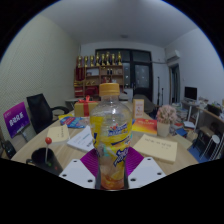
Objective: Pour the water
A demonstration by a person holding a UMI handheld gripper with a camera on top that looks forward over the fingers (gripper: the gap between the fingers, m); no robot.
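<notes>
A clear plastic bottle (113,130) with an orange cap and a yellow and purple label stands upright between my gripper's (113,168) fingers. It holds clear liquid above and looks orange at the bottom. Both purple pads (90,161) press against its lower sides, so the gripper is shut on the bottle. The bottle appears lifted above the wooden table (170,152). No cup or other vessel for the water is clear in view.
The table carries papers, books (81,139), a red object (46,143) at the left and colourful items behind the bottle. Black office chairs (40,108) stand at the left. A shelf with bottles (100,68) lines the far wall. Desks and a monitor (190,93) stand at the right.
</notes>
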